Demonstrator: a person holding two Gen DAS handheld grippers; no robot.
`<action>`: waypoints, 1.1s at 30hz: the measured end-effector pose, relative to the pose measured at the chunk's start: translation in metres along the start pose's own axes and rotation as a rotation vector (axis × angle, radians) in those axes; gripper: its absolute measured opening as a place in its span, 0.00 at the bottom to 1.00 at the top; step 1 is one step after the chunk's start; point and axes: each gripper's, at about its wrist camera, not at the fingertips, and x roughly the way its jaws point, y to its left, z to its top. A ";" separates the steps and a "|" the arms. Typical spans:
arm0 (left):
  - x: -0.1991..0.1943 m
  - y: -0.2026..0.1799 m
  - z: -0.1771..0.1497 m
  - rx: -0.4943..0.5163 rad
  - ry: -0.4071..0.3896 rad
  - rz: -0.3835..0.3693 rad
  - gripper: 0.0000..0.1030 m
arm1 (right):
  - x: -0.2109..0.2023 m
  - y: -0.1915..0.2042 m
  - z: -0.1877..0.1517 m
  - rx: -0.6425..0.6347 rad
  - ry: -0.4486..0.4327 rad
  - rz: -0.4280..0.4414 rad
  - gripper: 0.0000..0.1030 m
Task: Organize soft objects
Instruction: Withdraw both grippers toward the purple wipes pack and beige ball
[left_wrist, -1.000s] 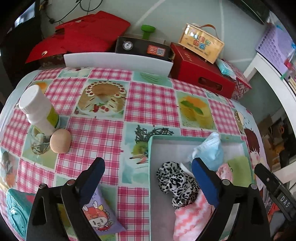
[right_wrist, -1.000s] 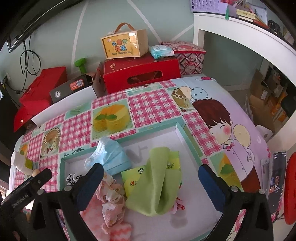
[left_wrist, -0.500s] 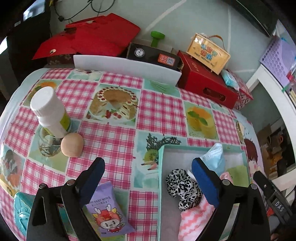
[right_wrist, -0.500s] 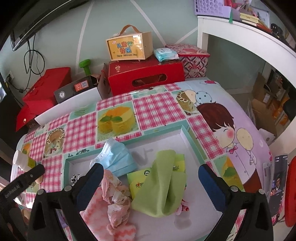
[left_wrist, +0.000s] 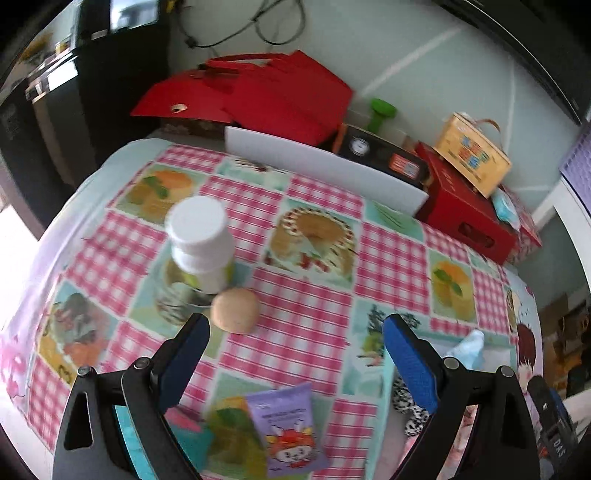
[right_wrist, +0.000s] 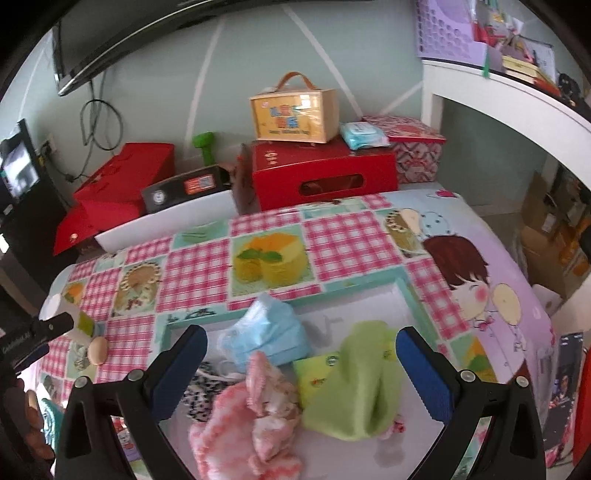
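A teal tray (right_wrist: 402, 286) on the checked tablecloth holds soft things: a blue face mask (right_wrist: 275, 338), a green cloth (right_wrist: 364, 384), a pink knit cloth (right_wrist: 243, 424) and a leopard-print plush (left_wrist: 408, 406). My right gripper (right_wrist: 301, 362) is open and empty above the tray. My left gripper (left_wrist: 295, 349) is open and empty over the cloth left of the tray. A purple snack pouch (left_wrist: 286, 430) and a teal item (left_wrist: 129, 439) lie on the cloth between and below its fingers.
A white-capped bottle (left_wrist: 201, 243) stands on a glass jar, with a tan egg-shaped object (left_wrist: 234, 310) beside it. Red boxes (right_wrist: 321, 177), a yellow gift box (right_wrist: 293, 109) and a white board (left_wrist: 325, 171) line the far table edge.
My left gripper has swung left and back away from the tray; the bottle and egg now sit near its middle. The right view has pulled back slightly over the tray.
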 end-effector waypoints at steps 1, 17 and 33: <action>-0.001 0.004 0.001 -0.010 -0.001 0.004 0.92 | 0.000 0.004 0.000 -0.009 -0.004 0.012 1.00; -0.005 0.081 0.008 -0.104 0.065 0.206 0.92 | 0.000 0.071 -0.016 -0.149 0.001 0.092 1.00; 0.025 0.088 -0.004 -0.027 0.209 0.224 0.92 | 0.026 0.167 -0.066 -0.392 0.163 0.208 1.00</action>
